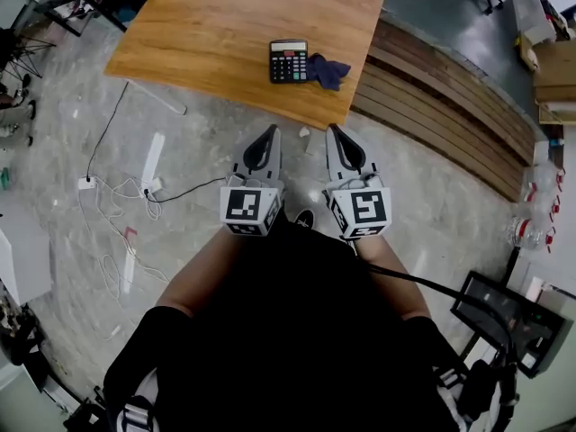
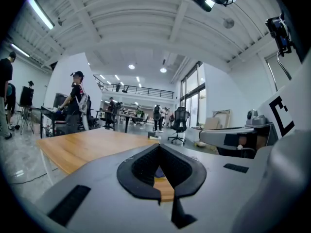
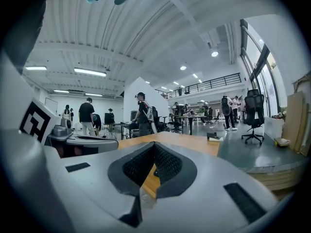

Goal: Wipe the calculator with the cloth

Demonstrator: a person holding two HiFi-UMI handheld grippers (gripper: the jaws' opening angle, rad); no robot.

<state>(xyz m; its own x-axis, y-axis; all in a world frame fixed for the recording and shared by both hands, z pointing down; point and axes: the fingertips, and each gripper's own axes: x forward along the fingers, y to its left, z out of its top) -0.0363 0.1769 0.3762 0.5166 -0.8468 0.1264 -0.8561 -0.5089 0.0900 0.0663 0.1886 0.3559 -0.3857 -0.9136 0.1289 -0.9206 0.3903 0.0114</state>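
Note:
A black calculator (image 1: 288,61) lies near the front edge of a wooden table (image 1: 225,25) in the head view. A dark blue cloth (image 1: 328,70) is crumpled against its right side. My left gripper (image 1: 269,131) and right gripper (image 1: 335,131) hang side by side over the floor, short of the table's edge, both pointing towards it. Both are shut with nothing between the jaws. In the left gripper view a sliver of the blue cloth (image 2: 158,171) shows through the gap behind the closed tips. The right gripper view shows the table top (image 3: 194,142) ahead.
White cables and a power strip (image 1: 151,162) trail on the concrete floor at the left. Stacked wooden planks (image 1: 450,106) lie right of the table. A dark stand (image 1: 504,318) is at the lower right. Several people (image 3: 141,111) and desks stand in the hall beyond.

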